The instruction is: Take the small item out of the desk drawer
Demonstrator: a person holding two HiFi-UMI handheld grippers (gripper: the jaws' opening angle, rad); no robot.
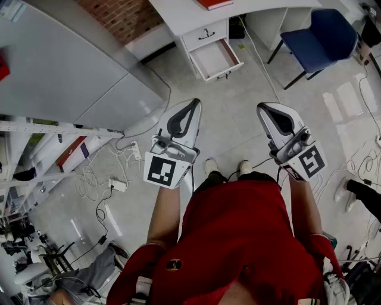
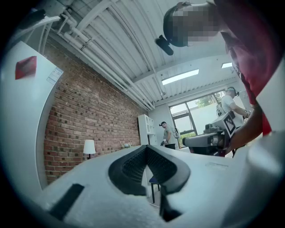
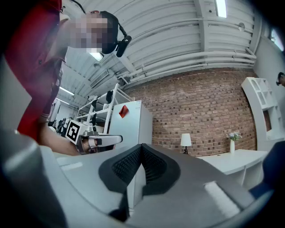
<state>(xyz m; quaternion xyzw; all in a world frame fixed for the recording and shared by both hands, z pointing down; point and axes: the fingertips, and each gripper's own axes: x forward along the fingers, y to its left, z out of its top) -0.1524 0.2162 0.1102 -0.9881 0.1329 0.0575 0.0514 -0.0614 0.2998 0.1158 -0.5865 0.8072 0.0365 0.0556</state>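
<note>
The white desk (image 1: 178,13) stands at the far end of the floor, well ahead of me. Its lower drawer (image 1: 215,58) is pulled open, and I can make out no small item in it from here. My left gripper (image 1: 193,106) and right gripper (image 1: 266,109) are held side by side at waist height, pointing toward the desk and far short of it. Both are shut with nothing between the jaws. The dark pads meet at the tip in the left gripper view (image 2: 146,148) and in the right gripper view (image 3: 141,146).
A blue chair (image 1: 318,33) stands right of the desk. A tall white cabinet (image 1: 59,65) fills the left side. Cables and a power strip (image 1: 118,185) lie on the floor at left. A lamp (image 3: 185,141) and a vase (image 3: 232,143) stand on the desktop. Other people are in the room.
</note>
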